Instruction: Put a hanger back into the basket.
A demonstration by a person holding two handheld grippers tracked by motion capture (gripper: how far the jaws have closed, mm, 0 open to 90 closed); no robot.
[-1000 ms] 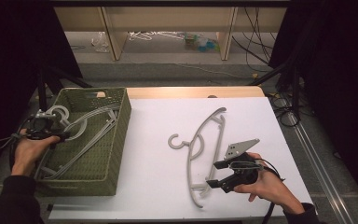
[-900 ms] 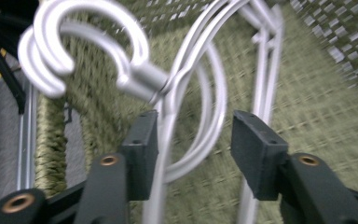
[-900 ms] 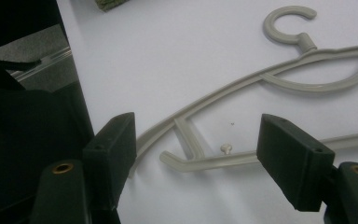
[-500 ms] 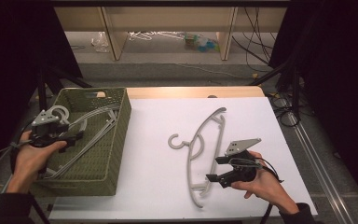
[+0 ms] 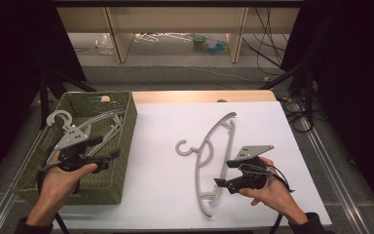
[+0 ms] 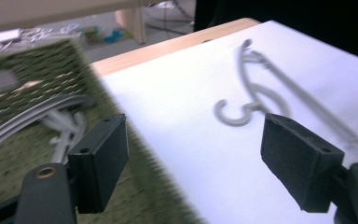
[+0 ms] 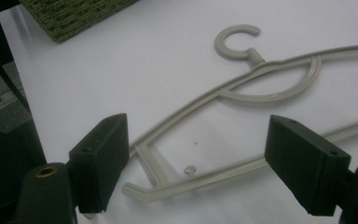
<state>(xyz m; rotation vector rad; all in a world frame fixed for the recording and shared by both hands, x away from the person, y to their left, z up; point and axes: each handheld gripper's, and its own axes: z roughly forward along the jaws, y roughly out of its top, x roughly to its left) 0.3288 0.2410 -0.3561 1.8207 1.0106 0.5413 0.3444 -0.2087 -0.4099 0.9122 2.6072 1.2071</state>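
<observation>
On the white table (image 5: 165,195), seen from above, a grey hanger (image 5: 213,156) lies flat on its own, its hook (image 5: 182,147) turned toward the green basket (image 5: 124,146) at the table's left edge. More grey hangers (image 5: 104,122) lie inside that basket, and one hook (image 5: 58,117) rises over its far left rim.

My left hand (image 5: 61,178) holds the left gripper (image 5: 104,156) above the basket's near right part. From the left gripper view, its jaws are spread wide with nothing between them; the basket wall (image 6: 51,60) sits behind the left jaw and the lone hanger's hook (image 6: 235,112) lies on the table beyond, blurred.

My right hand (image 5: 268,190) holds the right gripper (image 5: 224,173) just beside the lower end of the hanger on the table. From the right gripper view, these jaws are also spread wide and hold nothing. The hanger's near corner (image 7: 140,186) lies between them, close to the left jaw; I cannot tell whether that jaw touches it. A small peg (image 7: 190,169) stands on the hanger's lower bar.
</observation>
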